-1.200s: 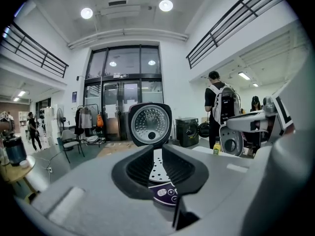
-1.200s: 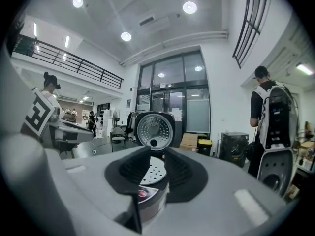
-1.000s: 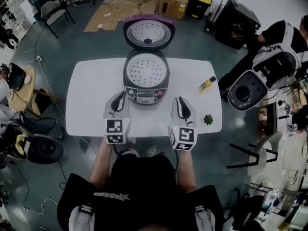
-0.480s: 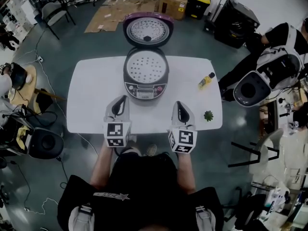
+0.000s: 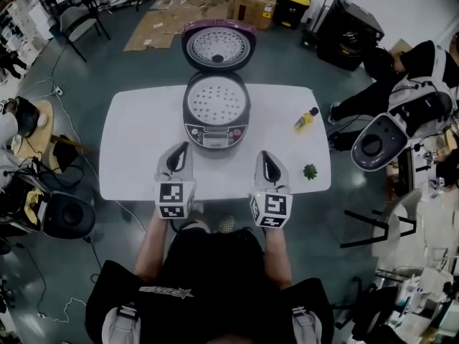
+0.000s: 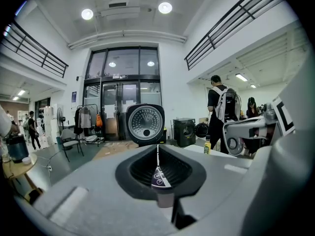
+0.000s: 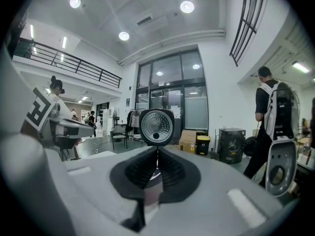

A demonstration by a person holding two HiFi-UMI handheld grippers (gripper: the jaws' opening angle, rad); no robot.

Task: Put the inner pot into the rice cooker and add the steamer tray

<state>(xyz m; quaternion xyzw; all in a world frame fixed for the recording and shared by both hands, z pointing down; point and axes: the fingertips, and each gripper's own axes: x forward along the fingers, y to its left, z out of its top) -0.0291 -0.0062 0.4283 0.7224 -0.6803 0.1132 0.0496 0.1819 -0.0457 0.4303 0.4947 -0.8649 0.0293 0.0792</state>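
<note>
At lower centre, the left gripper [image 5: 181, 149] and, right of it, the right gripper [image 5: 264, 155] hover over the white table [image 5: 129, 156], jaws pressed together on nothing, apparently done. Above them the rice cooker [image 5: 216, 131] stands lid-up with the perforated steamer tray [image 5: 216, 100] seated inside, likely hiding the inner pot. No writing is legible.

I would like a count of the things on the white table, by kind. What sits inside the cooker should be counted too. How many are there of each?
Rice cooker, lid open: 1
Steamer tray, inside the cooker: 1
Yellow bottle: 1
Small green plant: 1
Total: 4
</note>
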